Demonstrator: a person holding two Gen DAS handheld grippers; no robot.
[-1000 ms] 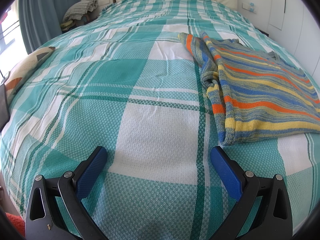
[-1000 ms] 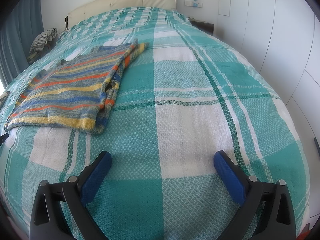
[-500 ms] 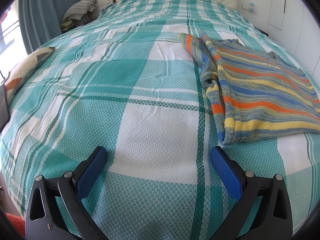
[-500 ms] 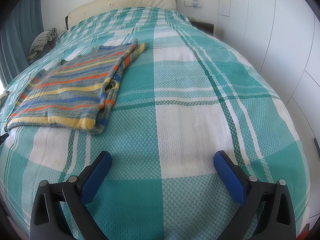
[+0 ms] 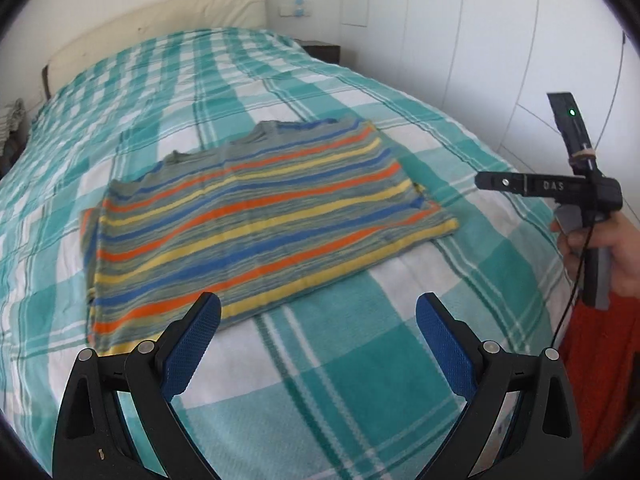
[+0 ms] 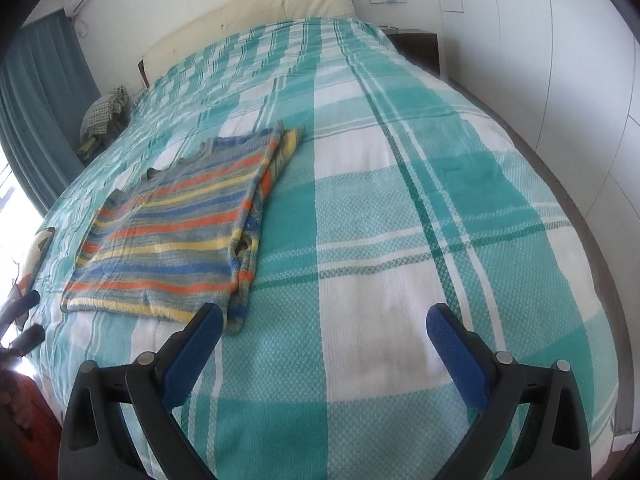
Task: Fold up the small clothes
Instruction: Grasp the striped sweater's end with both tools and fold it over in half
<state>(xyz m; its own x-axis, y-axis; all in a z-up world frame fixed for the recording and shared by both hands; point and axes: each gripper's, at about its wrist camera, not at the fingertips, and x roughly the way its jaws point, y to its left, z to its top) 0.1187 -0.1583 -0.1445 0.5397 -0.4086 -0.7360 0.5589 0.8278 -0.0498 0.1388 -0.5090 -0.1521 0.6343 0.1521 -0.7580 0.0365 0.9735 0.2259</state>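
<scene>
Striped sweater (image 5: 256,216): lies flat on the bed, ahead of the left gripper and a little to its left; its near hem runs just past that gripper's left fingertip. From the right gripper's camera the same sweater (image 6: 176,240) sits ahead and to the left, with its near right corner close to the left fingertip. Grey knit with orange, yellow and blue stripes; one side is folded in along the right edge, neckline at the far end.

Left gripper (image 5: 318,318): jaws spread wide, nothing between the blue pads; it hangs above the bedspread, just short of the sweater's hem.

Bed (image 5: 360,360): covered by a teal-and-white checked bedspread that fills the ground ahead of both grippers; a cream headboard (image 6: 248,12) stands at the far end.

Right gripper (image 6: 324,328): jaws wide apart and holding nothing, over bare bedspread to the right of the sweater. In the left camera it shows from the side at the far right (image 5: 492,181), held in a hand (image 5: 600,248), clear of the sweater's right edge.

Nightstand (image 6: 416,46): dark, far ahead and right of the right gripper, beside the bed's head.

Wardrobe doors (image 6: 560,40): white, along the right.

Curtain (image 6: 36,112): blue-grey, far left of the right gripper.
</scene>
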